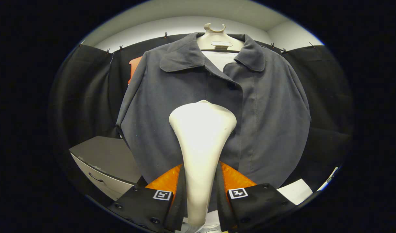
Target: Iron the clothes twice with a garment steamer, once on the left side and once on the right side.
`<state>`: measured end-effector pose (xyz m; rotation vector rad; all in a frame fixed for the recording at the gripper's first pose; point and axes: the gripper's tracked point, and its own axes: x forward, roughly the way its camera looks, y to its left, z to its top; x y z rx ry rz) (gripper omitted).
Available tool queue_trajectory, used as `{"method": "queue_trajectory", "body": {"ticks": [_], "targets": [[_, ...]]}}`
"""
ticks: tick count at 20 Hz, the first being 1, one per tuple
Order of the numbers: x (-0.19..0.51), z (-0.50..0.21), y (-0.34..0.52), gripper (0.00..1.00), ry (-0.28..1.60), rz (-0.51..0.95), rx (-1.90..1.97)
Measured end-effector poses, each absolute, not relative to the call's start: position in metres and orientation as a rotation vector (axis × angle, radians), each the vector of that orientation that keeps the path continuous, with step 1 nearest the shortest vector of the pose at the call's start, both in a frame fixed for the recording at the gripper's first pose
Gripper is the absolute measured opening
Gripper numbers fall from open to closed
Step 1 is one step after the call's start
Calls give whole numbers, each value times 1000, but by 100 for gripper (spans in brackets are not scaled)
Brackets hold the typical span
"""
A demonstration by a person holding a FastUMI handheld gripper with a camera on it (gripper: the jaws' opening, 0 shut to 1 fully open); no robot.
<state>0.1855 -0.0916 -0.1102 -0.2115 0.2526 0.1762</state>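
I count one garment steamer (202, 142), clamped between the two fingers (176, 200) of my one tool (201, 197); one grey jacket (172, 110) at twelve o'clock on one hanger (216, 29); one drawer cabinet (104, 165) at nine o'clock.

The gripper (201, 165) has two fingers (162, 183), mirror images of each other, that press on either side of the steamer (201, 136). Each finger is a wedge: a wide, flat block at the rear that narrows forward to a slanted, finely textured face. Each block carries a small square marker, white with a black pattern, on the left (162, 194) and on the right (238, 193). Round screws (135, 187) dot the blocks' corners and edges
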Motion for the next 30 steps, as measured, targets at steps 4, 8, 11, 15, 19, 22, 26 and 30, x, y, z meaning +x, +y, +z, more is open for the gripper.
{"method": "queue_trajectory", "body": {"ticks": [4,8,11,15,19,22,26,30], "targets": [[177,-133,-90,49,294,192,-181],[177,-155,-109,50,326,166,-158],[172,-171,-123,50,356,153,-147],[163,-195,-145,50,397,122,-131],[158,-218,-165,50,434,94,-115],[158,-233,-175,50,464,83,-110],[155,-252,-182,50,481,84,-114],[153,-259,-184,50,479,88,-129]]}}
